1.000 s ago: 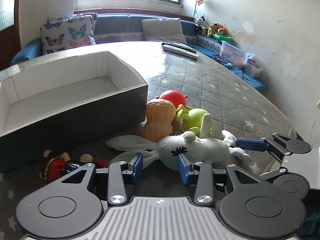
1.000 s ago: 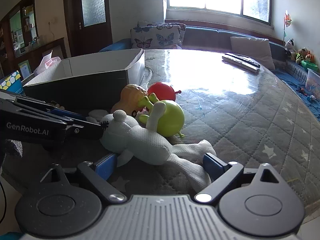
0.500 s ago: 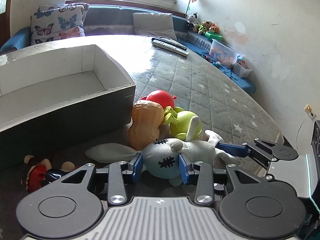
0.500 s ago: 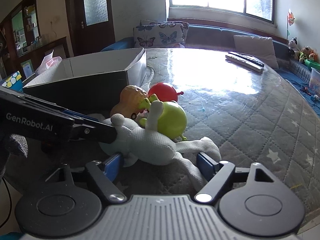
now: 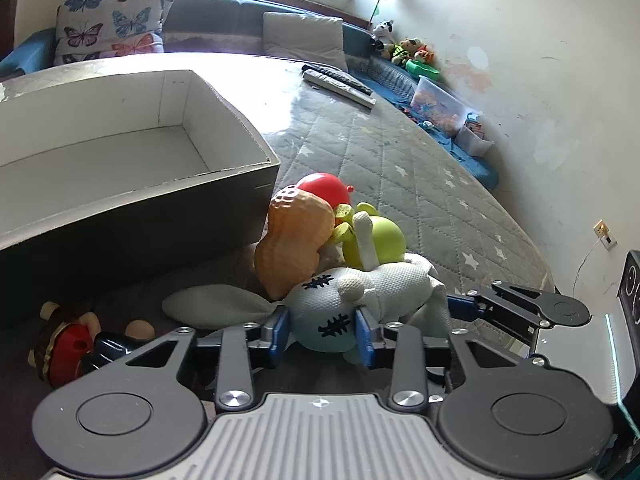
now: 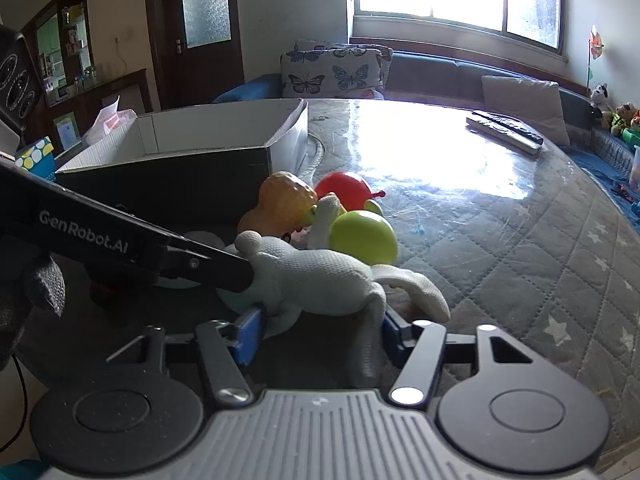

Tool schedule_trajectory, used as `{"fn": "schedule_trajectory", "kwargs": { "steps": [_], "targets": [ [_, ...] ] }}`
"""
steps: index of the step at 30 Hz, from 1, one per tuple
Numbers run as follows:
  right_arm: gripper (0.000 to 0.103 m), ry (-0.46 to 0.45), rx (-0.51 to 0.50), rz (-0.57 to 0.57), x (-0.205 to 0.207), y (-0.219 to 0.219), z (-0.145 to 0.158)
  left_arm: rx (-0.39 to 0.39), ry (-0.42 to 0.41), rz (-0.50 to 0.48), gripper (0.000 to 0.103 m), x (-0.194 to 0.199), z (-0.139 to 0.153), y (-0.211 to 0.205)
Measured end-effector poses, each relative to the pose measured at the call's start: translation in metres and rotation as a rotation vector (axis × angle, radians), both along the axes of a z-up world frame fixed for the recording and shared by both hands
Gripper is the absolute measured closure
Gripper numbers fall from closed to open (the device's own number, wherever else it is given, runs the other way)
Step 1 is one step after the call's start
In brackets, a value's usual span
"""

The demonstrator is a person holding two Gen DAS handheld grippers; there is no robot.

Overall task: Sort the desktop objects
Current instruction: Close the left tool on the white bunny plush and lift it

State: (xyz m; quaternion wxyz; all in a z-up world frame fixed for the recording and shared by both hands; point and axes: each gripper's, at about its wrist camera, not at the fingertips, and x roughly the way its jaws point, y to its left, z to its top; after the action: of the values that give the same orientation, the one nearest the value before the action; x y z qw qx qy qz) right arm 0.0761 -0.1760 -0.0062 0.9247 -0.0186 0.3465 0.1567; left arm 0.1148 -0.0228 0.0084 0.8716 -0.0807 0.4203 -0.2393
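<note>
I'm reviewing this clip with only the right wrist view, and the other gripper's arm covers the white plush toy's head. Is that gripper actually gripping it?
Observer: Yes. In the left wrist view, the left gripper has its blue pads pressed against both sides of the white plush toy, at its head with the stitched eyes.
Operator: Is anything lying behind that arm?
Observer: A small doll in a red hat lies in front of the box, by its dark wall and apart from the plush.
Operator: And the inside of the box?
Observer: The part of its white floor that shows has no toys on it.
</note>
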Motion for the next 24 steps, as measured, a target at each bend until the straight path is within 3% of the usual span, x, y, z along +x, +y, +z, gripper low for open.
{"fn": "schedule_trajectory", "kwargs": {
  "steps": [14, 20, 24],
  "targets": [
    [0.047, -0.005, 0.127, -0.012, 0.004, -0.022, 0.013, -0.010, -0.032, -0.024, 0.073, -0.004, 0.001, 0.003],
    [0.054, -0.019, 0.118, -0.008, 0.003, -0.017, 0.019, -0.001, -0.063, -0.013, 0.074, -0.011, 0.007, 0.004],
    [0.057, -0.065, 0.113, 0.014, -0.001, -0.014, 0.036, -0.007, -0.126, 0.003, 0.074, -0.022, 0.024, 0.011]
  ]
}}
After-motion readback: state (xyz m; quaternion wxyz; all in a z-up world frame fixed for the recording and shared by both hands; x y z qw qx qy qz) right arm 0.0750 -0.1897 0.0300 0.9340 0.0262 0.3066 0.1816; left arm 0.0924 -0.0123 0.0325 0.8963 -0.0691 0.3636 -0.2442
